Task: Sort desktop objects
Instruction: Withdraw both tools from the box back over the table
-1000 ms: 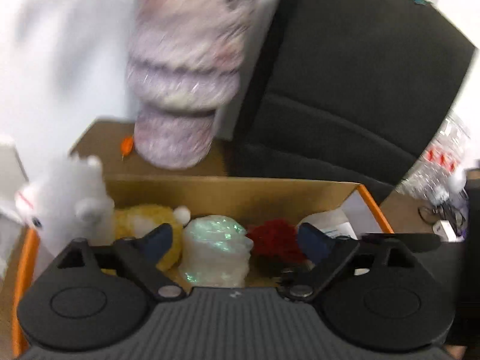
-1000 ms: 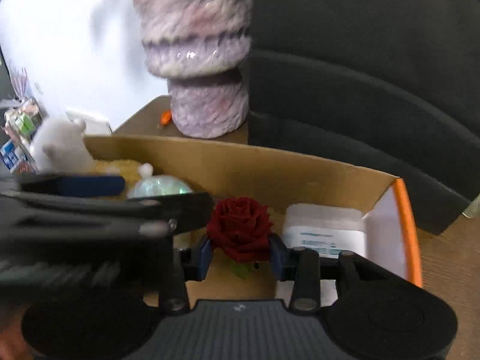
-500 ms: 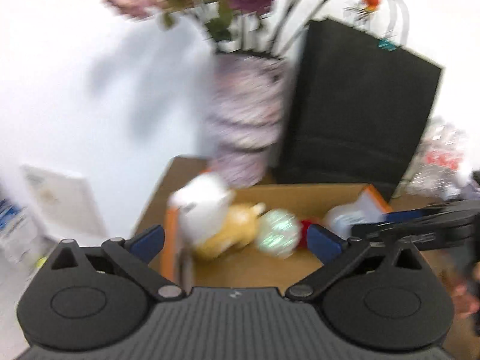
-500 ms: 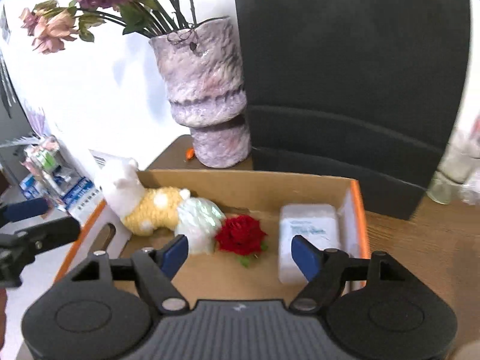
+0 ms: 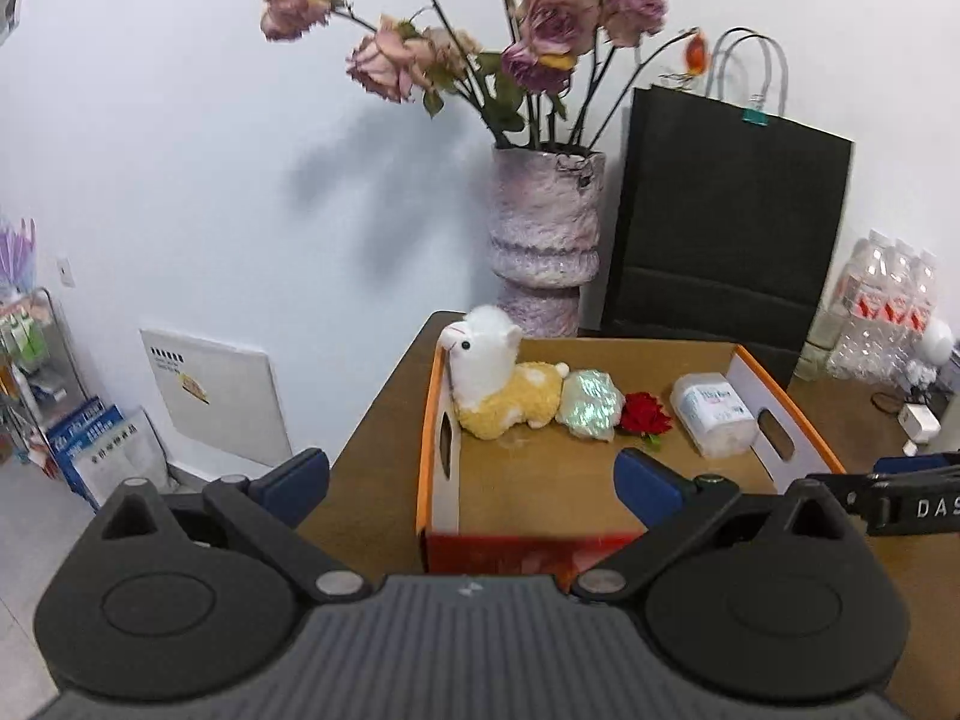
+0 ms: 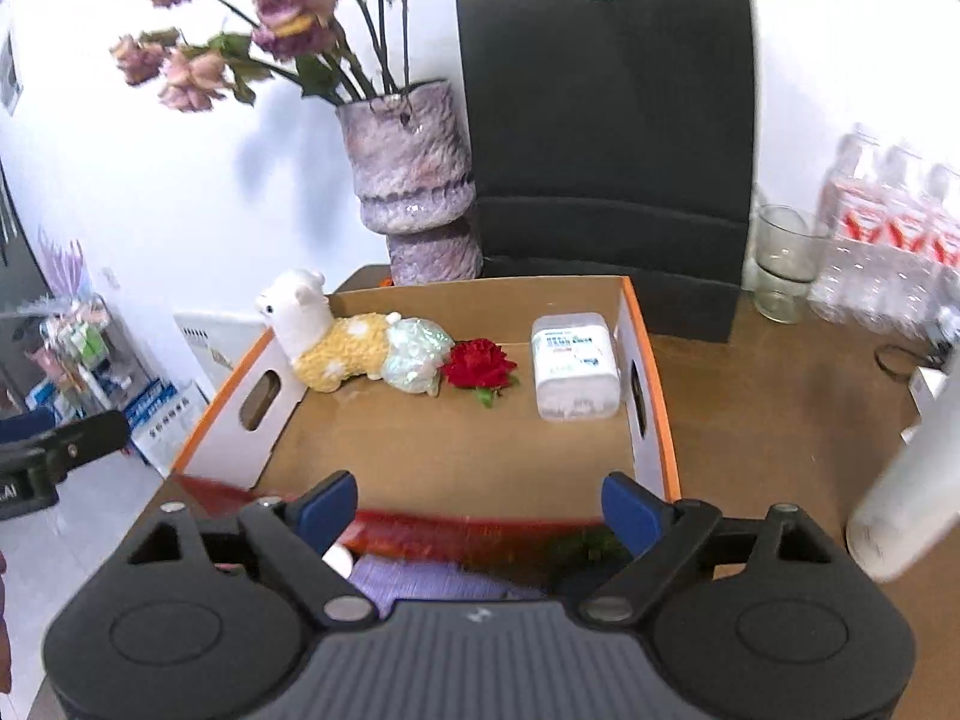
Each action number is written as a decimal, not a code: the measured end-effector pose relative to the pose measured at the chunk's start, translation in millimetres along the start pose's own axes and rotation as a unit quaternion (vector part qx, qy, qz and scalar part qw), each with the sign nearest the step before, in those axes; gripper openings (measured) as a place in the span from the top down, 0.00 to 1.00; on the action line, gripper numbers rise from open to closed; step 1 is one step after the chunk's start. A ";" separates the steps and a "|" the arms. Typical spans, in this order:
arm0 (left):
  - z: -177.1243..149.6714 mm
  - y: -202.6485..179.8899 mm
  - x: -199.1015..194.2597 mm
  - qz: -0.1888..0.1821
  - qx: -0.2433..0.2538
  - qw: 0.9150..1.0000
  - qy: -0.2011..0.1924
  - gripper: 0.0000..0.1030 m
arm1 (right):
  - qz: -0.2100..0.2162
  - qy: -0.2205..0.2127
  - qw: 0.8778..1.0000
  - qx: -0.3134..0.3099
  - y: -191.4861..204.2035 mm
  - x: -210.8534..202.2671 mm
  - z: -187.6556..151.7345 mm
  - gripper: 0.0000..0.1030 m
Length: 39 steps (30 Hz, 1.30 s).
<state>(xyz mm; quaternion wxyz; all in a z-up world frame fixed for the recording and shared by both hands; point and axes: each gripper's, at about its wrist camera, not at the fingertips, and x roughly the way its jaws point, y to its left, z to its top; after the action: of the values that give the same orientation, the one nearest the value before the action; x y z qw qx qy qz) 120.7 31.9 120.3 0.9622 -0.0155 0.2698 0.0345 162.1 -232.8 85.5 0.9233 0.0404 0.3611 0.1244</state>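
Nearby, vase (image 6: pixel 414 180), black bag (image 6: pixel 606 138), glass (image 6: pixel 780 258) behind cardboard box (image 6: pixel 654 420).

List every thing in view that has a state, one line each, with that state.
Cardboard box: open-topped, on the desk.
Alpaca plush: in the box, head over the left wall.
Iridescent bundle: in the box, against the plush.
Red rose: lying in the box.
White packet: lying in the box by the right wall.
Glass: upright, empty.
Left gripper: open, empty.
Right gripper: jaws opening, nothing between them.
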 end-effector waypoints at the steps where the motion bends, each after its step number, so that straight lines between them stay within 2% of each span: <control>1: -4.9 -0.4 -7.5 0.000 0.001 1.000 -0.003 0.00 | 0.000 -0.009 1.000 0.003 1.3 -8.0 -7.4 0.14; 8: -52.6 -8.8 -56.2 -0.022 0.012 0.999 -0.028 0.00 | 0.002 -0.066 0.998 0.010 17.9 -57.1 -64.2 0.08; 12: -87.4 -9.0 -74.1 -0.027 0.007 0.999 -0.020 0.00 | -0.008 -0.075 0.997 0.006 26.1 -72.0 -101.7 0.08; 15: -114.7 -9.3 -87.5 -0.027 0.023 0.999 -0.023 0.00 | -0.016 -0.082 0.996 0.005 30.4 -83.5 -137.0 0.07; 18: -141.9 -9.3 -100.9 -0.027 0.030 0.999 -0.035 0.00 | -0.019 -0.076 0.997 -0.005 34.8 -87.9 -171.5 0.02; 20: -157.5 -9.1 -106.7 -0.029 0.026 0.999 -0.032 0.00 | -0.026 -0.070 0.997 -0.014 38.1 -88.3 -188.9 0.02; 29: -208.1 -3.1 -121.2 -0.015 0.039 0.999 0.009 0.00 | -0.031 -0.058 0.997 -0.032 48.2 -107.4 -233.1 0.02; 39: -215.9 0.4 -119.3 -0.016 0.034 0.999 0.026 0.00 | -0.014 -0.046 0.997 -0.054 54.4 -119.4 -249.3 0.05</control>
<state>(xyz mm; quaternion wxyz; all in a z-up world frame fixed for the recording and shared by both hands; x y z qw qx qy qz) -92.9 15.0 -2.0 0.9552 0.0116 0.2956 0.0097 -102.1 -215.0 -10.6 0.9414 -0.0091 0.3114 0.1292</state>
